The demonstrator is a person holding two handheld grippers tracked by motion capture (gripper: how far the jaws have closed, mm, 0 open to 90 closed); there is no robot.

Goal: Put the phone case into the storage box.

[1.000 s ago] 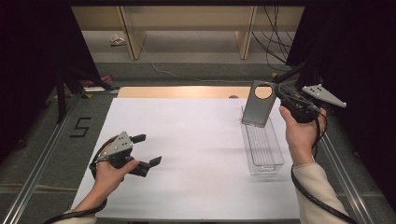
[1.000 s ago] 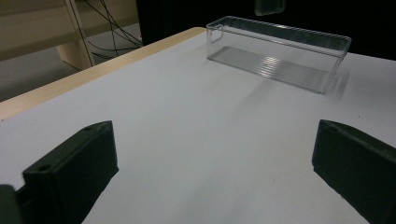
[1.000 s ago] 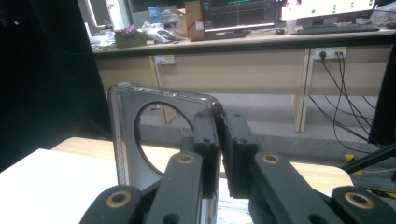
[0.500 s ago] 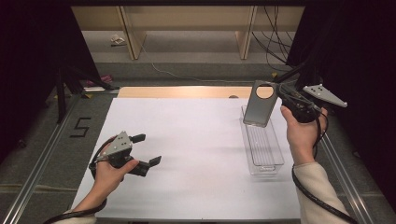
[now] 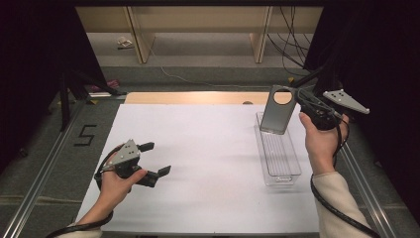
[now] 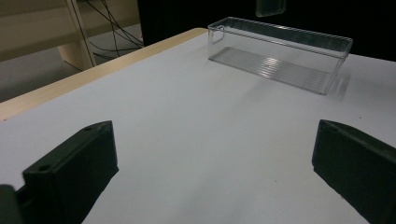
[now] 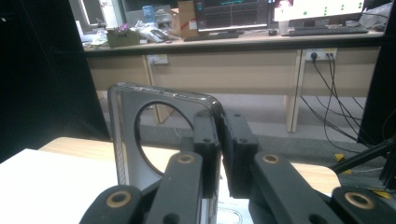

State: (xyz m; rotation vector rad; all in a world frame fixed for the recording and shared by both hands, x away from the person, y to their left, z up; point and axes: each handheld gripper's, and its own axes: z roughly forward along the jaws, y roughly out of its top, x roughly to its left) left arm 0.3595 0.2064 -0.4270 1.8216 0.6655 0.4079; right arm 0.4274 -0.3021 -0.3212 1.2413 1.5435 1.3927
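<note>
A flat grey case with a round hole [image 5: 276, 116] hangs upright over the far end of a clear plastic tray [image 5: 281, 157]. My right gripper [image 5: 298, 97] is shut on the case's upper right edge. In the right gripper view the black jaws pinch the rim of the case [image 7: 125, 140] at my right gripper [image 7: 219, 135]. My left gripper [image 5: 156, 158] rests low on the white table at the left, open, with nothing between its jaws. From my left gripper [image 6: 215, 158] the tray [image 6: 280, 51] lies ahead, and the case's lower edge [image 6: 271, 5] shows above it.
A white sheet [image 5: 208, 163] covers the table, with a wooden strip [image 5: 188, 97] along its far edge. Metal rails [image 5: 44, 168] run down both sides. Cables [image 5: 292, 29] and shelf legs stand on the floor beyond the table.
</note>
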